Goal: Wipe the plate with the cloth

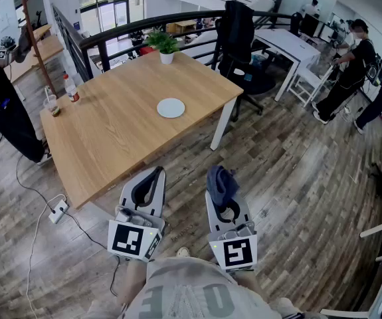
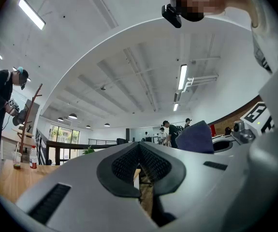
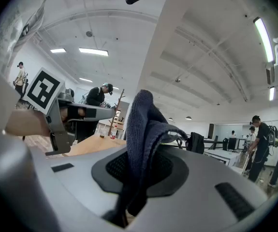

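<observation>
A small white plate (image 1: 171, 107) lies on the wooden table (image 1: 111, 145), toward its right side. Both grippers hang over the floor in front of the table, well short of the plate. My right gripper (image 1: 222, 180) is shut on a dark blue cloth (image 1: 221, 185), which bunches up out of its tips; in the right gripper view the cloth (image 3: 143, 129) stands up between the closed jaws. My left gripper (image 1: 156, 173) is shut with nothing in it, and in the left gripper view its pads (image 2: 139, 151) meet.
A potted plant (image 1: 163, 45) stands at the table's far edge; a bottle (image 1: 71, 88) and a cup (image 1: 53, 105) sit at its left end. A black chair (image 1: 240, 38) and a white desk (image 1: 290, 45) stand behind. People stand far left and right. A power strip (image 1: 58, 211) lies on the floor.
</observation>
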`<action>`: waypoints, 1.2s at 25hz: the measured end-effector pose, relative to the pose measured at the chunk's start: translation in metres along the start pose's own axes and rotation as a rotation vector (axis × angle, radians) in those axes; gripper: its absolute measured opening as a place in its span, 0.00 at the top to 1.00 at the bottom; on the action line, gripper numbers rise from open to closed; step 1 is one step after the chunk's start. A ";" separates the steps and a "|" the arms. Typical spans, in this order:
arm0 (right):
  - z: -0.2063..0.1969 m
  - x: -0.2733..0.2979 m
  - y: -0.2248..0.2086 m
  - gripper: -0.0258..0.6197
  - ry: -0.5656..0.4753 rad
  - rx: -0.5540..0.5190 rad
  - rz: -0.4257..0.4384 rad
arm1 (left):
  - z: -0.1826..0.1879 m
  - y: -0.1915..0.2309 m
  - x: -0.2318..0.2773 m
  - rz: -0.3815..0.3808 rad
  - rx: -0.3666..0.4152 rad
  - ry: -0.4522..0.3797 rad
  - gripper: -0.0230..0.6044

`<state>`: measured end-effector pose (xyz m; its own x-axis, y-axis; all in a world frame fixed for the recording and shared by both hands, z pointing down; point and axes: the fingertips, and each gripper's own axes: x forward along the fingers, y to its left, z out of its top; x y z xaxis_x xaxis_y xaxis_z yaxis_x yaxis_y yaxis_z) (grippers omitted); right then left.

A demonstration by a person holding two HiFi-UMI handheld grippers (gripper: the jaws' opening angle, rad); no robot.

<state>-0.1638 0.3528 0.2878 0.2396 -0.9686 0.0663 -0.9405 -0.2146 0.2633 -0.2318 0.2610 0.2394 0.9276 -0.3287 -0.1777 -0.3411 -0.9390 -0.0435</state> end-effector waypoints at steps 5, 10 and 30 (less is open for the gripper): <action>-0.004 0.006 -0.003 0.87 0.010 0.012 -0.004 | -0.007 0.010 -0.002 0.019 0.001 0.019 0.95; -0.009 0.013 -0.002 0.87 0.022 0.005 0.021 | -0.015 0.019 0.000 0.049 -0.011 0.032 0.95; -0.021 0.070 -0.039 0.87 0.052 0.054 0.004 | -0.026 0.078 0.020 0.126 -0.001 0.079 0.95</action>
<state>-0.1051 0.2960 0.3028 0.2469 -0.9619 0.1175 -0.9527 -0.2188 0.2108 -0.2356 0.1786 0.2584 0.8864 -0.4512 -0.1039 -0.4557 -0.8898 -0.0244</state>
